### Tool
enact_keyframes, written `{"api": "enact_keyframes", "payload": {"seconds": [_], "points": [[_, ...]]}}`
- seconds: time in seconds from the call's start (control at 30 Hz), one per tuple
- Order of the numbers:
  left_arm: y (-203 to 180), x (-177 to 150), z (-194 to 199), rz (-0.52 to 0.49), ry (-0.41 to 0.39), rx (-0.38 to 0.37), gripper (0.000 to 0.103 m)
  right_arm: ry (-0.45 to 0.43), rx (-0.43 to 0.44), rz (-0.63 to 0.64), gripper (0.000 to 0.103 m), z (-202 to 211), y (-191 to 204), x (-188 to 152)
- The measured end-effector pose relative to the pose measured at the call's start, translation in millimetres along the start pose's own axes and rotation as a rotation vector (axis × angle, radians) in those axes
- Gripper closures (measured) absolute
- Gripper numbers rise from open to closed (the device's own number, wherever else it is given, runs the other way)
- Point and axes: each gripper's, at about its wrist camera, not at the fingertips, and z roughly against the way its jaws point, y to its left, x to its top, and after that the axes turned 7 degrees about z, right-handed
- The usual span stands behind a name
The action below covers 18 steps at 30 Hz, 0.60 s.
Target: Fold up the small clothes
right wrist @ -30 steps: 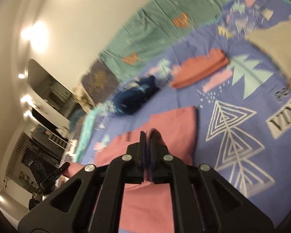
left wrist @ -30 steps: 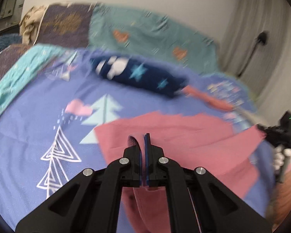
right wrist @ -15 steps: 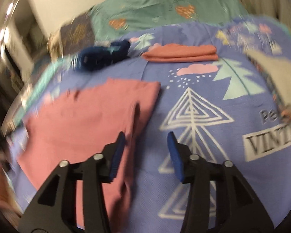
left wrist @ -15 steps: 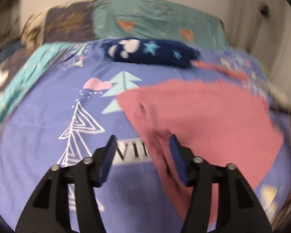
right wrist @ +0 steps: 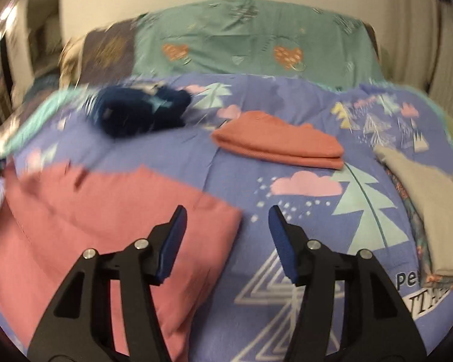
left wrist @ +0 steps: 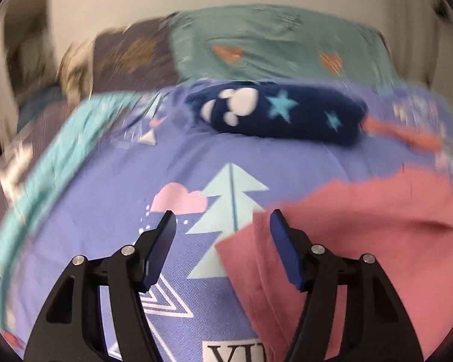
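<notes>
The pink garment lies flat on the bed, between both tools. The left hand-held gripper and right hand-held gripper gape wide, holding nothing. For a neat fold, pinch matching corners and keep edges aligned.

Left gripper fingers spread wide, empty, over purple bedspread. Pink garment flat, under the right finger. Navy star-print garment behind, near teal pillow.
</notes>
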Motion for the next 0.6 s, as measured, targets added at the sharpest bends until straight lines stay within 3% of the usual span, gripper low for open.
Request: {"api": "enact_keyframes", "payload": {"seconds": [0.1, 0.23, 0.33, 0.43, 0.53, 0.6], "points": [[7, -7, 2, 0.013, 0.016, -0.059, 0.038, 0.003, 0.067, -0.033, 0.046, 6, -14, -5], [6, -23, -7, 0.019, 0.118, -0.202, 0.037, 0.011, 0.16, 0.04, 0.044, 22, -14, -18], [2, -26, -17, 0.016, 0.154, -0.219, 0.037, 0.03, 0.195, 0.142, 0.04, 31, 0, -24], [-2, -22, -30, 0.045, 0.181, -0.254, 0.038, 0.056, 0.212, 0.161, 0.039, 24, 5, -23], [-7, -19, -37, 0.046, 0.181, -0.263, 0.064, 0.07, 0.199, 0.169, 0.039, 11, 11, -19], [-9, -16, -40, 0.042, 0.18, -0.247, 0.066, 0.076, 0.199, 0.155, 0.041, -1, 14, -12]]}}
